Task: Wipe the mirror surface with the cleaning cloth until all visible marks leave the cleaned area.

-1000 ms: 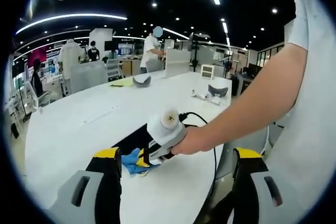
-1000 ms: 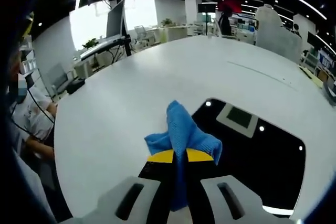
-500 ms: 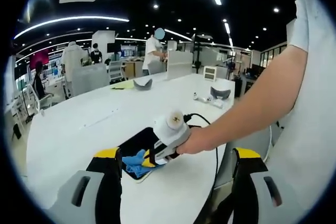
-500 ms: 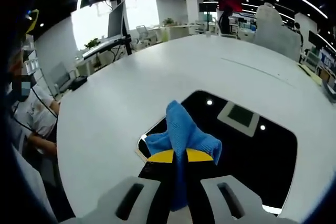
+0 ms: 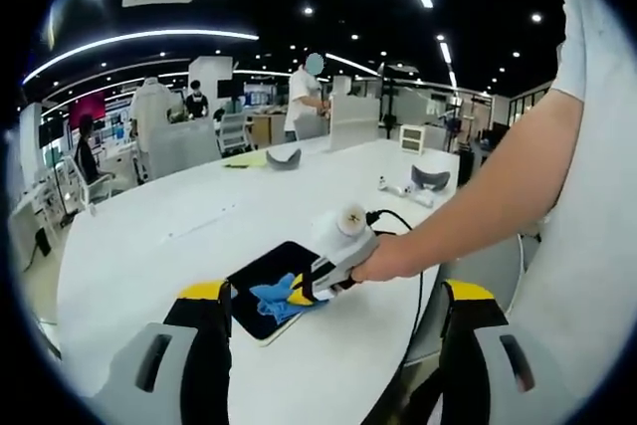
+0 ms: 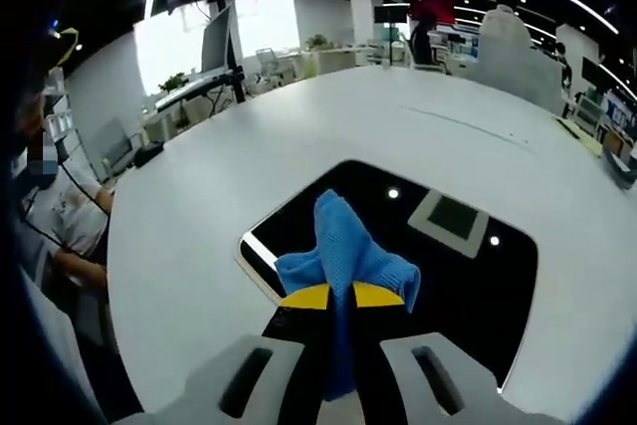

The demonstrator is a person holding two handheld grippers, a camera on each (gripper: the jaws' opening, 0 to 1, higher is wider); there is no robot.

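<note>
My right tool point(image 6: 333, 298) is pinching the cloth point(image 6: 343, 246), jaws pressed together on it, blue folds bunched up past the tips. The mirror point(image 6: 438, 266) lies flat on the worktop point(image 6: 199, 206) near its edge on my side, directly under and ahead of the cloth. To wipe well, I judge I should keep the cloth flat on the glass with light, even pressure and work in overlapping passes from the near corner outward, staying inside the rim. My left tool point(image 5: 333, 345) hangs back, jaws spread and holding nothing, well short of the mirror.
</note>
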